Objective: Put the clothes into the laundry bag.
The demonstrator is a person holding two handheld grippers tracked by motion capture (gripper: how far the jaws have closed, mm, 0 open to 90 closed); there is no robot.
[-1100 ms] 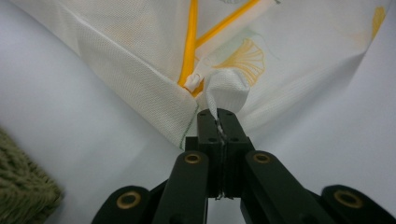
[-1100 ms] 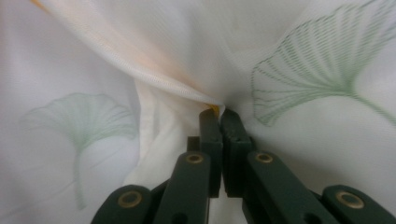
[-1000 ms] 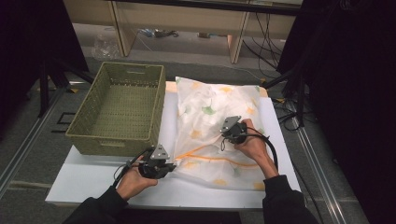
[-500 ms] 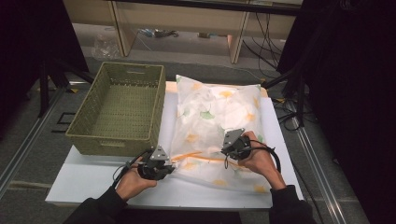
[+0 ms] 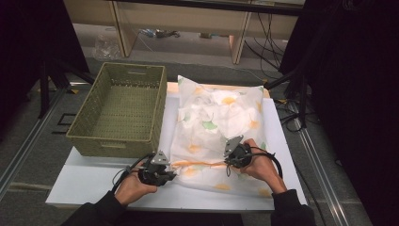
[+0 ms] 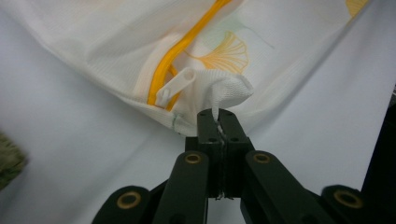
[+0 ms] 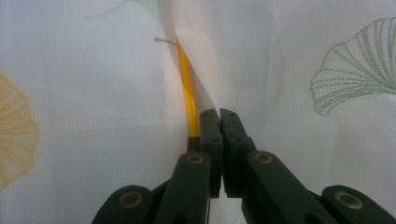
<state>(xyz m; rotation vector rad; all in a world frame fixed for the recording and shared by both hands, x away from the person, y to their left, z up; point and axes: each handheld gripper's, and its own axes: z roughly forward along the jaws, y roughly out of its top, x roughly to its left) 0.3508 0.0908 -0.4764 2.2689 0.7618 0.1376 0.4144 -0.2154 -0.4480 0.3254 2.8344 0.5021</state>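
Apparently midway through some zipper work on the leaf-printed mesh bag [image 5: 219,129], lying on the white table [image 5: 89,181] right of the empty green basket [image 5: 120,110]. Left gripper [image 6: 218,122] pinched shut on the bag's corner tab beside the white zipper pull [image 6: 175,86]; right gripper [image 7: 217,122] closed on fabric along the orange zipper [image 7: 187,91]. No telling whether opening or closing; pull parked at the left end, basket unfilled.
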